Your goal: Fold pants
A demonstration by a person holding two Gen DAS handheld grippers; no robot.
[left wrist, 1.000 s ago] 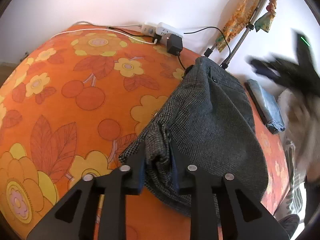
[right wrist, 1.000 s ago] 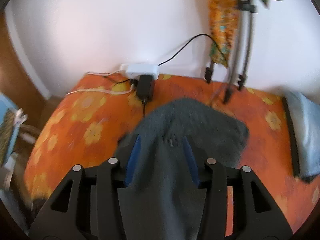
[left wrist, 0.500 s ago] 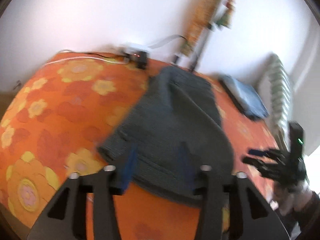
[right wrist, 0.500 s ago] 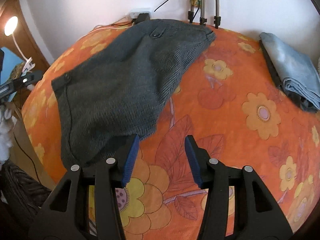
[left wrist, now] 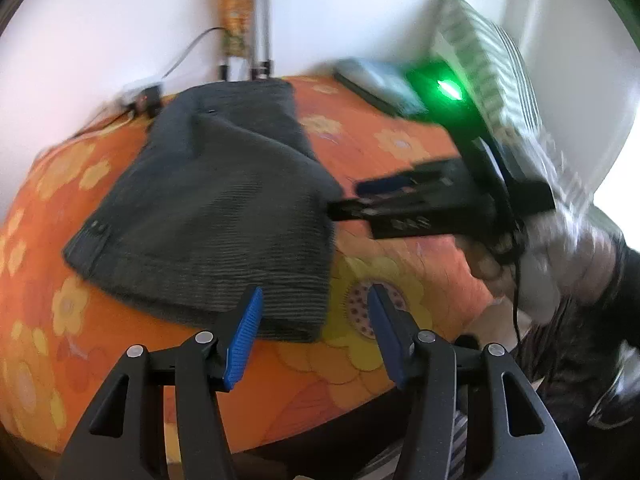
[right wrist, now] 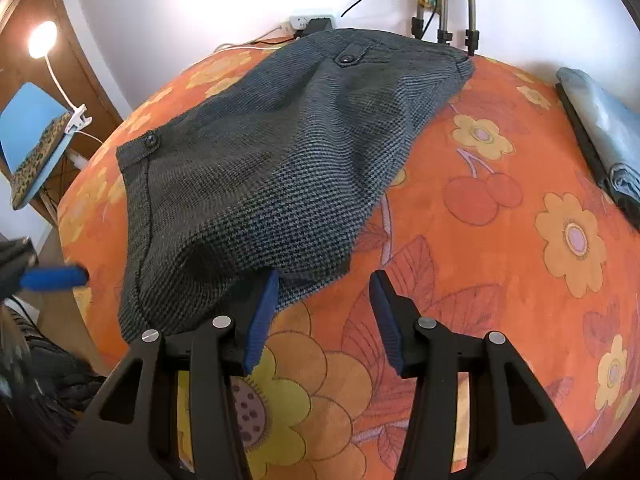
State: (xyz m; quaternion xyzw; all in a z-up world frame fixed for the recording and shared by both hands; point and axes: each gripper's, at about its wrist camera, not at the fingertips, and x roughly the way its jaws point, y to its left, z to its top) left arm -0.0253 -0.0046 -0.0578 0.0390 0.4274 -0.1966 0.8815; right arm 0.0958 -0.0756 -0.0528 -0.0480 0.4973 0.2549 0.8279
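Note:
The dark grey tweed pants [left wrist: 216, 208] lie folded on the orange flowered bedspread [left wrist: 392, 148]; they also show in the right wrist view [right wrist: 272, 152]. My left gripper [left wrist: 314, 332] is open and empty, just in front of the pants' near edge. My right gripper [right wrist: 324, 312] is open and empty at the pants' near right corner, its left pad [right wrist: 262, 312] against the fabric edge. The right gripper [left wrist: 352, 204] also shows blurred in the left wrist view, beside the pants' right edge.
A folded blue garment [right wrist: 608, 136] lies at the bed's right edge. A power strip with cables [right wrist: 312, 24] and tripod legs [right wrist: 444, 32] stand at the wall behind. A lamp [right wrist: 40, 40] and a blue stand are off the left side.
My left gripper has let go of the pants, opened and pulled back. My right gripper has swung from over the pants down to their near right corner.

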